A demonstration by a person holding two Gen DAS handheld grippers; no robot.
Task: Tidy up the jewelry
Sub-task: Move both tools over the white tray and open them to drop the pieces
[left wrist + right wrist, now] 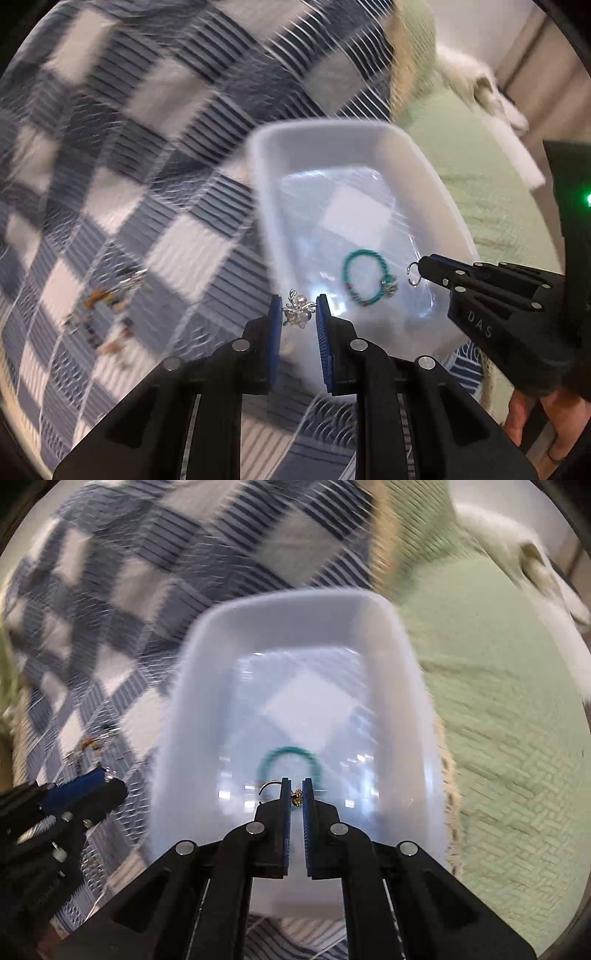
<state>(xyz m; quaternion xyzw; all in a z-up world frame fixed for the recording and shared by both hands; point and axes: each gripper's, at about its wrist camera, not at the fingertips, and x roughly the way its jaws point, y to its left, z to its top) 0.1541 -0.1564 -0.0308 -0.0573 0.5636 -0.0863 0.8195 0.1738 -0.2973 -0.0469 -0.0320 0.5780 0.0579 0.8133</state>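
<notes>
Left tongs point(298, 310) pinching a silver pearl-cluster earring point(297, 309) between the blue pads, held at the near-left rim of the translucent white plastic tray point(266, 206). Right tongs point(296, 794) nearly pressed together over the tray interior, a small open silver wire ring point(413, 275) caught at their tip; a small gold bit shows between the pads, too blurred to identify. Teal beaded bracelet point(364, 277) lies on the tray floor just ahead of the right tongs. Blurred pile of remaining jewelry point(107, 314) sits left of the left tongs on the blue-and-white checked blanket point(129, 147). Pale green bedspread point(498, 701) right of the tray.
</notes>
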